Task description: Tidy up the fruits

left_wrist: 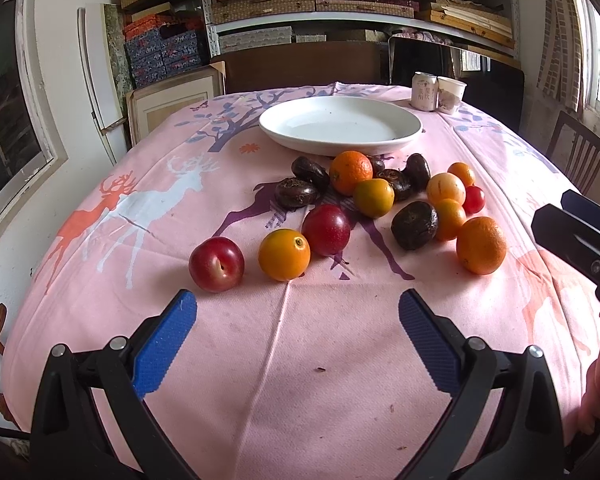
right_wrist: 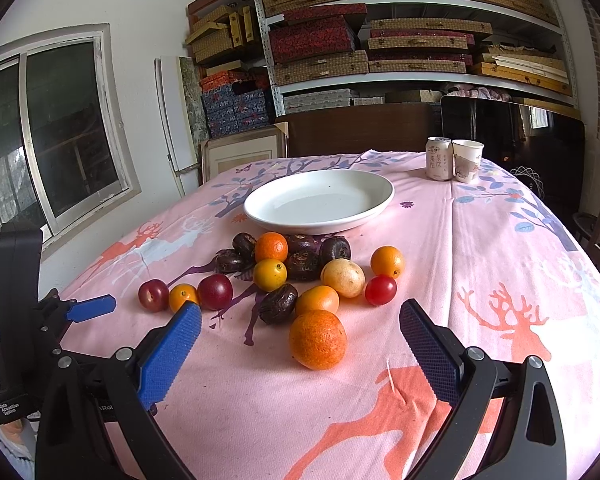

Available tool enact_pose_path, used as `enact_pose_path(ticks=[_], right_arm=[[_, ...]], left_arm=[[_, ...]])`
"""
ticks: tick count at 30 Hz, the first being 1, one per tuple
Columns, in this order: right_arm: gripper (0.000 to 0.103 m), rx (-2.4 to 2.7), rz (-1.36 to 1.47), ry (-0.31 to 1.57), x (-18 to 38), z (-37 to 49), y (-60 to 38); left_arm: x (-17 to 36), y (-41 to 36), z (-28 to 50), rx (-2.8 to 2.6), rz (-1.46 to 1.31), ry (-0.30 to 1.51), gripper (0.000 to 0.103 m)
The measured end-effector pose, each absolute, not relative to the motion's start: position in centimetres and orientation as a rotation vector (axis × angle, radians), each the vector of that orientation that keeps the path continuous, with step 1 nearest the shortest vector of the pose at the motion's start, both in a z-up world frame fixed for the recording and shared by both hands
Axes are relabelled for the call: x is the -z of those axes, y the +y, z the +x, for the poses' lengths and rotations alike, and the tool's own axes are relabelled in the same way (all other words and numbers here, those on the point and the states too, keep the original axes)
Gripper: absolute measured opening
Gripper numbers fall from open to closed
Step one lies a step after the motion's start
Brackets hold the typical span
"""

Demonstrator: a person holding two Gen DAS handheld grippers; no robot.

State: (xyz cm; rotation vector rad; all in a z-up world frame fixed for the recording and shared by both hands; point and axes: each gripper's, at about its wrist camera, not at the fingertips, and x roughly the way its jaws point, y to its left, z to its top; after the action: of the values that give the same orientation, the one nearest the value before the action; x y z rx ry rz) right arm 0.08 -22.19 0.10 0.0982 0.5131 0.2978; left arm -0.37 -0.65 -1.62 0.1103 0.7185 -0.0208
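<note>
Nothing's been picked up yet as far as I can tell: the white plate is bare and all the fruit sits loose on the pink-clothed worktop, in a bunch just in front of it. Both grippers hang low at the near edge with fingers spread wide and nothing between them, left gripper facing a red plum, right gripper lined up on the big orange.

I'd start with that orange, since it's nearest and sits a bit apart from the pile. Round fruit rolls, so close across its widest part and lift straight up.

Watch the dark wrinkled fruit just behind it. The can and paper cup stand well away at the back corner, no bother.
</note>
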Motion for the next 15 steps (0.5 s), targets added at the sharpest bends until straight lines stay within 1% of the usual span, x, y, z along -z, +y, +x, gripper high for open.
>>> enact_pose_path(ticks=[4, 9, 15], right_arm=[[0.1, -0.301, 0.115, 0.545, 0.3, 0.2, -22.2], [0.1, -0.35, 0.142, 0.65, 1.2, 1.3, -23.4], [0.1, -0.343, 0.128, 0.666, 1.1, 1.8, -24.7]], left_arm=[[1.9, -0.3, 0.0, 0.04, 0.103, 0.741, 0.099], [2.3, 1.9, 1.0, 0.043, 0.078, 0.792, 0.099], [2.1, 5.2, 2.2, 0.042, 0.045, 0.827, 0.099]])
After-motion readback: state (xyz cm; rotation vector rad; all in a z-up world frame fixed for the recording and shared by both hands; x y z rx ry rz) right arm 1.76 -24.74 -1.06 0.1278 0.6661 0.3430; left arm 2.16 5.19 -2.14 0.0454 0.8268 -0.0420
